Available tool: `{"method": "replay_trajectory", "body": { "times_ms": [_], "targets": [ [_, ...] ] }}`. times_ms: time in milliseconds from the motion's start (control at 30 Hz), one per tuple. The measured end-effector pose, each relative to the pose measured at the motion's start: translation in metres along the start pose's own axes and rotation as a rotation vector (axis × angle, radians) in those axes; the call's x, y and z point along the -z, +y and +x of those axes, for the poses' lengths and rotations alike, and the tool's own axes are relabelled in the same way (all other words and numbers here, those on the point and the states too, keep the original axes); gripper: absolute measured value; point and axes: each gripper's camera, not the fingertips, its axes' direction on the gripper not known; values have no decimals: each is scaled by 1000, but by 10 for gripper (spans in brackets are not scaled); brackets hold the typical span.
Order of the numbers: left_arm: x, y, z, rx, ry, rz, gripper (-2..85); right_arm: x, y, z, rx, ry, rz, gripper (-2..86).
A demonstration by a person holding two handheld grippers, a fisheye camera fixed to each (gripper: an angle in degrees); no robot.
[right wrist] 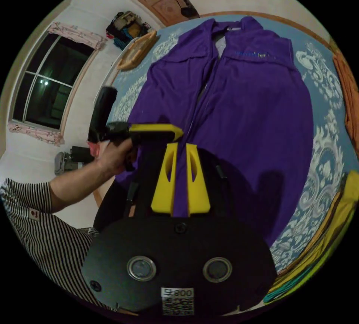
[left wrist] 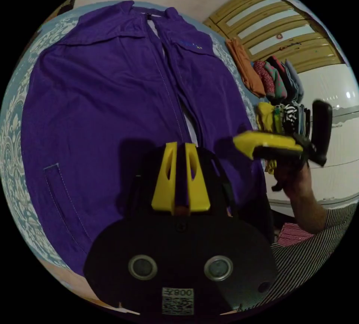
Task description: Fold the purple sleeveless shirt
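Left hand-held gripper [left wrist: 181, 148]: jaws standing a narrow gap apart, hovering over the hem of the purple sleeveless shirt [left wrist: 112, 99], gripping nothing. Right hand-held gripper [right wrist: 181, 148]: likewise slightly parted and empty, hanging above the hem beside the zip. Shirt: lying flat, front up, zip partly open, spreading across the patterned blue bed cover [right wrist: 325, 114], collar toward the far edge. Stacked clothes [left wrist: 276, 81]: sitting along the bed's edge by the shirt. Risk, judged: thin jaws pinching only the top layer, leaving the back panel dragging and creasing the fold
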Motion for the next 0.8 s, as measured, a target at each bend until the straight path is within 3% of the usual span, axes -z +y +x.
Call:
{"method": "replay_trajectory", "body": {
  "times_ms": [200,467,800],
  "targets": [
    [-1,33,-2,14,86,22,10,5,-113,0,63,100,80,74],
    [11,74,-3,8,142,49,3,-33,-252,5,36,260,31,79],
    [32,119,8,-43,283,45,2,-29,-265,7,73,307,-2,19]
  ]
}}
